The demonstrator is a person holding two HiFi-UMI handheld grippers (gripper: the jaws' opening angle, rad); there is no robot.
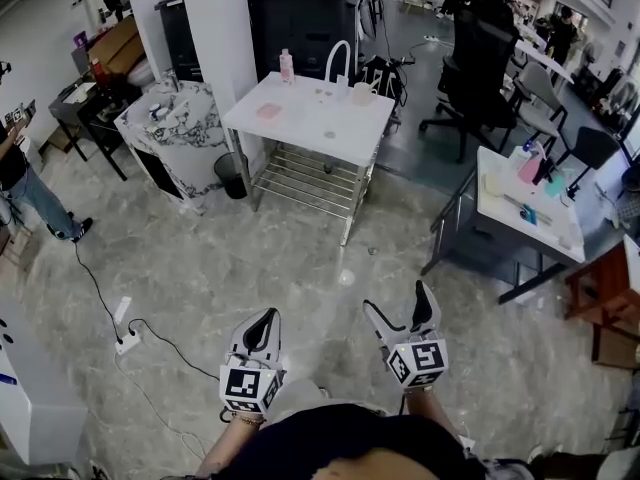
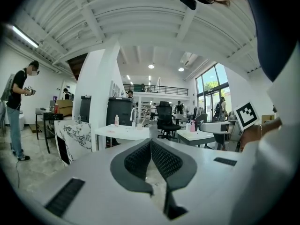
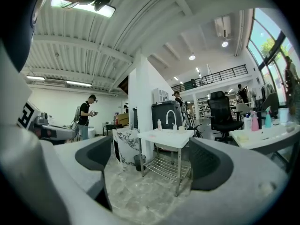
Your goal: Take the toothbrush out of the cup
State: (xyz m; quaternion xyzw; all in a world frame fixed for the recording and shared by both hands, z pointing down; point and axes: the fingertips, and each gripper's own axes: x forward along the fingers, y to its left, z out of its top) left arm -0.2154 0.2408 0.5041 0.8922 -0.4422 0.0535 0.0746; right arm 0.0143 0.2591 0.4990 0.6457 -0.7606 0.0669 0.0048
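Approach step: left gripper (image 1: 266, 320) pressed together, right gripper (image 1: 397, 302) spread and empty, both well short of the table (image 1: 320, 128). Next, close in on the cup (image 1: 361, 93) there.

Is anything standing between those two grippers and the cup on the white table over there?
Nothing visible does. Only floor lies between the left gripper, the right gripper and the white table. The cup stands near the table's far edge, beside the curved tap.

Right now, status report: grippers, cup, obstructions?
Left gripper shut, empty; right gripper open, empty. Cup on white table, far ahead, untouched. No obstacle between.
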